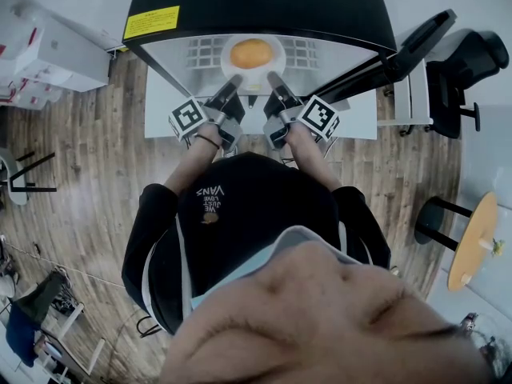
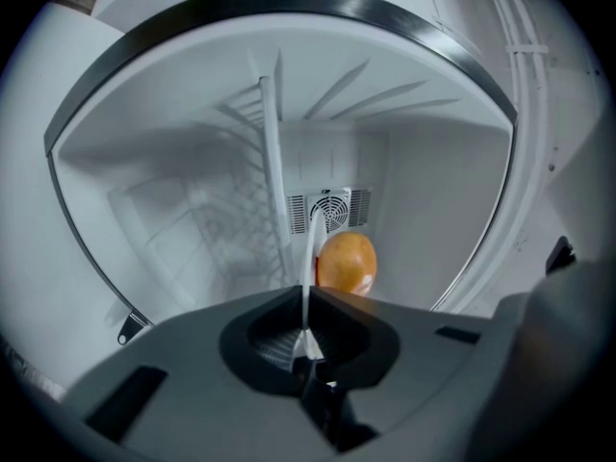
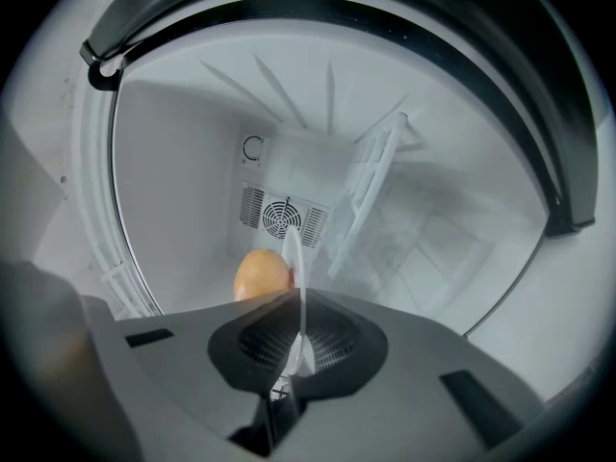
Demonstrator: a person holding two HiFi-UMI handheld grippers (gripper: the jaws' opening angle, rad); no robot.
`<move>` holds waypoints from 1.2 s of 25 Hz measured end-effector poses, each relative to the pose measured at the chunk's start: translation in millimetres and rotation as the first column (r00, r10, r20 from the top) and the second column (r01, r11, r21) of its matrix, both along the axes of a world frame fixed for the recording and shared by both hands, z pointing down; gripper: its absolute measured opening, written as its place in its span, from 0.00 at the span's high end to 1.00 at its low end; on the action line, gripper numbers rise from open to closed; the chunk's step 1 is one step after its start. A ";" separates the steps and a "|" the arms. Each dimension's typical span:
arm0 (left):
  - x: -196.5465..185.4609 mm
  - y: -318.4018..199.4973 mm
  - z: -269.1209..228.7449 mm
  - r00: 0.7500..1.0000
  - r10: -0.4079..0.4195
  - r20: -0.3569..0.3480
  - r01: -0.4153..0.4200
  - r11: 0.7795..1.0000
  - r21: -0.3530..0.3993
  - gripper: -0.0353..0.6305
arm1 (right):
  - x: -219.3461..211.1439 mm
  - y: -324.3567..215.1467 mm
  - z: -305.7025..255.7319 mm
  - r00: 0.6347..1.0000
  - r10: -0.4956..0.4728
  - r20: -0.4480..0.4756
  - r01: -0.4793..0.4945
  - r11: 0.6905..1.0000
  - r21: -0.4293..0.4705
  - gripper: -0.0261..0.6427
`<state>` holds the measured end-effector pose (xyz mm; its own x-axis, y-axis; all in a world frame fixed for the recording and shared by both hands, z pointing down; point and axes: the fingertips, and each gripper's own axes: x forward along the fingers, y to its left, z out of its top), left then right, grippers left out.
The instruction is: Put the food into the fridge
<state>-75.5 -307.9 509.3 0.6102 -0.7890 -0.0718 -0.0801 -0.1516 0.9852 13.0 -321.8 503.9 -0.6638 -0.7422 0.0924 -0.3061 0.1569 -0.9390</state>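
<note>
Food (image 1: pixel 251 52) sits between left hand-held gripper (image 1: pixel 234 80) and right hand-held gripper (image 1: pixel 274 77) (plate (image 1: pixel 277 54) pinched).

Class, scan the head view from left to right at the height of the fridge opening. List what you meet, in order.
white boxes → left tool → round orange food on its plate → right tool → black chair

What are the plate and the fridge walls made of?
Plate: smooth and white with a thin, stiff rim, so probably ceramic or hard plastic; the look leaves it open. Fridge walls: seemingly matte white plastic, judging by the moulded ribs.
</note>
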 end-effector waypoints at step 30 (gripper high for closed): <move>2.4 -12.3 -4.8 0.998 0.028 -0.049 -0.027 1.000 0.012 0.90 | -0.7 -14.0 1.4 0.998 0.021 0.062 -0.019 0.999 -0.036 0.93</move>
<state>-73.1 -320.1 504.5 0.6270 -0.7711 -0.1108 -0.0271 -0.1638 0.9861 12.3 -335.7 505.3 -0.6541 -0.7524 0.0779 -0.2494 0.1173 -0.9613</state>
